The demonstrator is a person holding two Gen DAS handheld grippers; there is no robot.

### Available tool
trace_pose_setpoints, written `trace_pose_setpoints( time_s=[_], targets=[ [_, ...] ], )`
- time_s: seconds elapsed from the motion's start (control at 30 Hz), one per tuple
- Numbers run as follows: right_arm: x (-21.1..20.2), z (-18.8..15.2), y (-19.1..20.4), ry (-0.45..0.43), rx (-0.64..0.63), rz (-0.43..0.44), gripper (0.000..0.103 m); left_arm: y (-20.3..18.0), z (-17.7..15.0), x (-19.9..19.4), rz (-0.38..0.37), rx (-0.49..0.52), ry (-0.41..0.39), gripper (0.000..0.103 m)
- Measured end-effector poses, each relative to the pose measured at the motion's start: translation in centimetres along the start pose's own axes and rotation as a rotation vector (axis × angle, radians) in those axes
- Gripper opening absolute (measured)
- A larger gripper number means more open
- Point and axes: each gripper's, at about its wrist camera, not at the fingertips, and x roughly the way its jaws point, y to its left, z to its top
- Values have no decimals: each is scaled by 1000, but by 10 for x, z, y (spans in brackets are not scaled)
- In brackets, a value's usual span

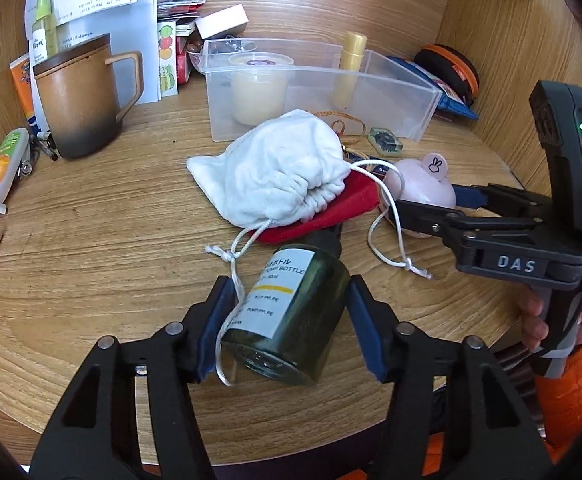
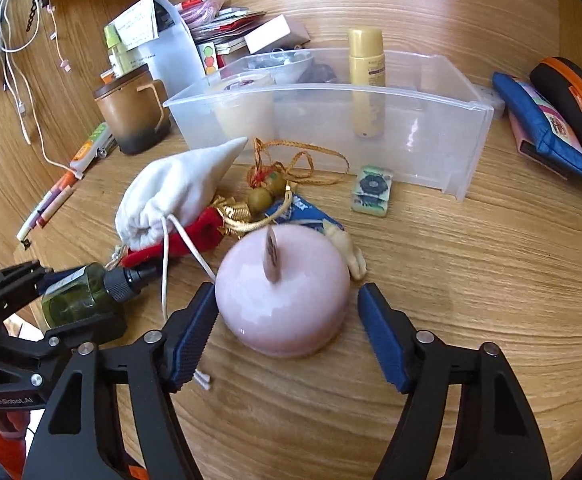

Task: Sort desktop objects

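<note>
- Two tools worked: left tool (image 1: pixel 287 320) straddled the green bottle (image 1: pixel 291 316), jaws spread.
- Right tool (image 2: pixel 287 320) stood spread around the pink dome (image 2: pixel 283 296); closing seemed next.

The pump bottle (image 1: pixel 291 312) is positioned between the left gripper (image 1: pixel 287 328) fingers; the drawstring pouch (image 1: pixel 275 172) is located ahead, with the storage bin (image 1: pixel 395 92) behind it.

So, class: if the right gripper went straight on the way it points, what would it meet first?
The pink dome-shaped object, which already sits between the right gripper's open fingers. Beyond it lie the blue pouch and clear plastic bin, though depth is uncertain.
</note>
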Motion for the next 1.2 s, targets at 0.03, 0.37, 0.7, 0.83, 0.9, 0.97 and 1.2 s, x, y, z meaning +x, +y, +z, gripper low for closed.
trace_pose_setpoints(
  time_s=[0.03, 0.37, 0.7, 0.83, 0.9, 0.97, 1.2],
  targets=[
    [1, 1, 1, -5, -3, 0, 62, 0, 0, -1, 2, -1, -3, 56],
    [-3, -3, 0, -12, -3, -3, 61, 7, 8, -14, 9, -13, -34, 49],
    [-25, -7, -15, -40, 23, -21, 61, 1, 2, -11, 37, 32, -6, 49],
    [-32, -8, -22, -49, 29, -33, 61, 2, -2, -5, 41, 27, 9, 48],
    [-34, -8, -24, -52, 32, -35, 61, 2, -2, -4, 40, 15, 2, 47],
    [-36, -7, -25, -53, 29, -38, 61, 1, -2, -4, 46, 14, -2, 43],
    [-46, 0, -28, -80, 23, -40, 61, 4, 9, -9, 33, -12, -22, 42]
  ],
)
